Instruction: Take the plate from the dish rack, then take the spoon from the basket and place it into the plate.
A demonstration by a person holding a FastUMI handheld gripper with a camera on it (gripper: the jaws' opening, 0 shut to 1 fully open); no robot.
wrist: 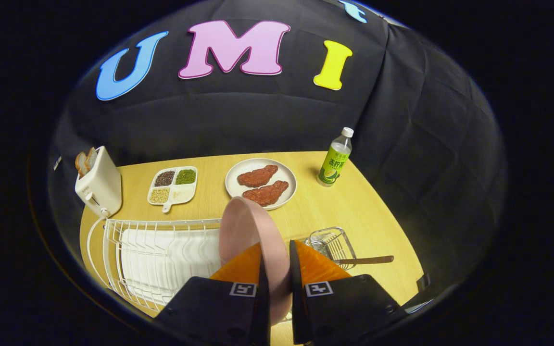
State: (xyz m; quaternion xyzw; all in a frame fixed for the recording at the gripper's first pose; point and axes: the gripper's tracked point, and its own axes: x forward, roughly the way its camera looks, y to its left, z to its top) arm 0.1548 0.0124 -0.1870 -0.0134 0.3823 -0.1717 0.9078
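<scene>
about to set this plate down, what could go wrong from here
The tool pinches the pink plate on edge by its rim, so it could pivot or slip out. Swinging it aside might knock the wire basket holding the spoon, or catch the dish rack wires.

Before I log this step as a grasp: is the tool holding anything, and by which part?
Yes: the tool is shut on the pink plate, one finger on each face near its lower rim, the plate standing on edge by the dish rack.

plate (250,230) between jaws (upright) | dish rack (152,262) left | basket (332,242) right
</scene>
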